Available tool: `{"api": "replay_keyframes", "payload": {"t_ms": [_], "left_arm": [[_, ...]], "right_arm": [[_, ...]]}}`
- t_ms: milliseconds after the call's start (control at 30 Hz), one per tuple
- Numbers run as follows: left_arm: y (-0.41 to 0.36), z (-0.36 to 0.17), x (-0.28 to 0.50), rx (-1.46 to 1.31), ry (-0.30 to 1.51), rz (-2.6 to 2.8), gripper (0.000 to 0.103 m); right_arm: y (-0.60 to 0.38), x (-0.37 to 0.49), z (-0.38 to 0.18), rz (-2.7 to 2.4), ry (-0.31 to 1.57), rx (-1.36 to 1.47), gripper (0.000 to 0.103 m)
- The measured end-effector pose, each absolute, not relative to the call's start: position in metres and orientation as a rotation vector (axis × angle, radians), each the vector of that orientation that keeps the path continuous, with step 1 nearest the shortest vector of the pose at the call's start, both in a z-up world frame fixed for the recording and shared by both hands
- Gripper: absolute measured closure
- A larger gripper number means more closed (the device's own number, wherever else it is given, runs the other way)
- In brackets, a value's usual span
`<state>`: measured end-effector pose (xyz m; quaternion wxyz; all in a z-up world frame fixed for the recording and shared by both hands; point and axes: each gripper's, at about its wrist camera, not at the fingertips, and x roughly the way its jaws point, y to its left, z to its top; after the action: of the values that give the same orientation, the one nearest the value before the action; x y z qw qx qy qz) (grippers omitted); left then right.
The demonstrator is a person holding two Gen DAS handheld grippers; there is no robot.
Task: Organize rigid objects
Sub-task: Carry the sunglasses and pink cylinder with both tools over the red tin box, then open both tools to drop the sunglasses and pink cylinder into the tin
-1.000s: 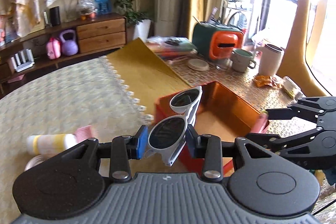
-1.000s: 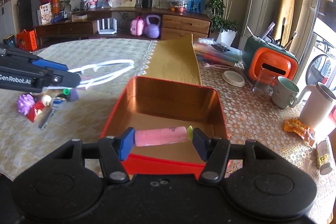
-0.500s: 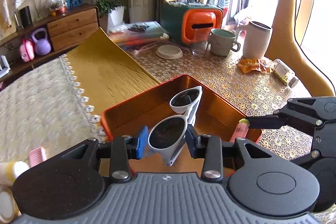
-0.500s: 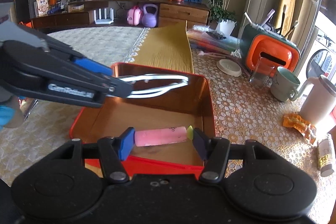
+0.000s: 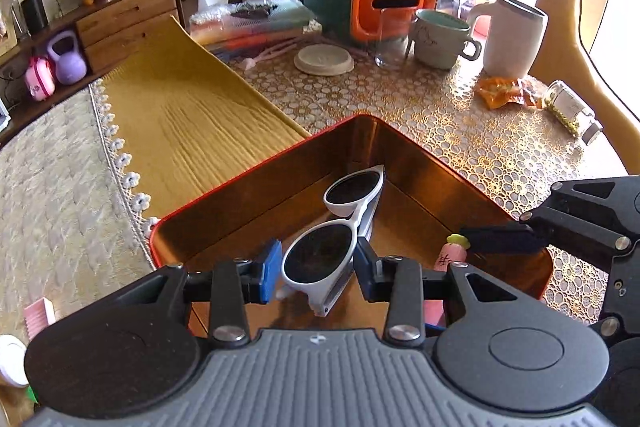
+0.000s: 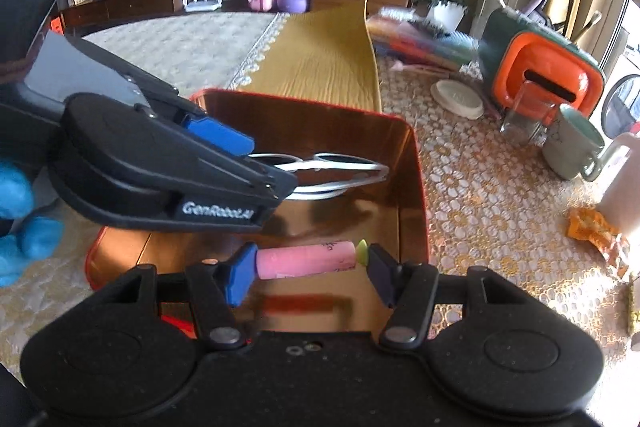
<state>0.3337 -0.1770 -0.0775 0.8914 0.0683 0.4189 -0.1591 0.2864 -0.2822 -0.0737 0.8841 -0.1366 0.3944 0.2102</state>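
My left gripper is shut on white sunglasses with dark lenses, gripped across one lens and held over the inside of the red tin box. In the right wrist view the sunglasses hang above the box floor, still clamped by the left gripper's fingers. My right gripper is shut on a pink tube with a green tip, held endwise over the box's near edge. The same tube shows at the right in the left wrist view.
A yellow mat lies behind the box. On the lace cloth stand an orange-green holder, a mug, a white jug, a round lid, a snack wrapper and a small jar. A pink comb lies at left.
Both grippers came forward and lower over the red tin box. The sunglasses moved from left of the box to inside its rim. The pink tube now hangs over the box's near end.
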Motion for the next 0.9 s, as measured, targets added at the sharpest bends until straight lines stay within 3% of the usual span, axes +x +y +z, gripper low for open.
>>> {"api": "replay_keyframes", "payload": {"t_ms": [900], "left_arm": [[-0.181,-0.099,0.361,0.133,1.011,-0.306,0.064]], "right_arm": [[-0.269,0.305,-0.09,0.415,0.924,-0.318,0.044]]}}
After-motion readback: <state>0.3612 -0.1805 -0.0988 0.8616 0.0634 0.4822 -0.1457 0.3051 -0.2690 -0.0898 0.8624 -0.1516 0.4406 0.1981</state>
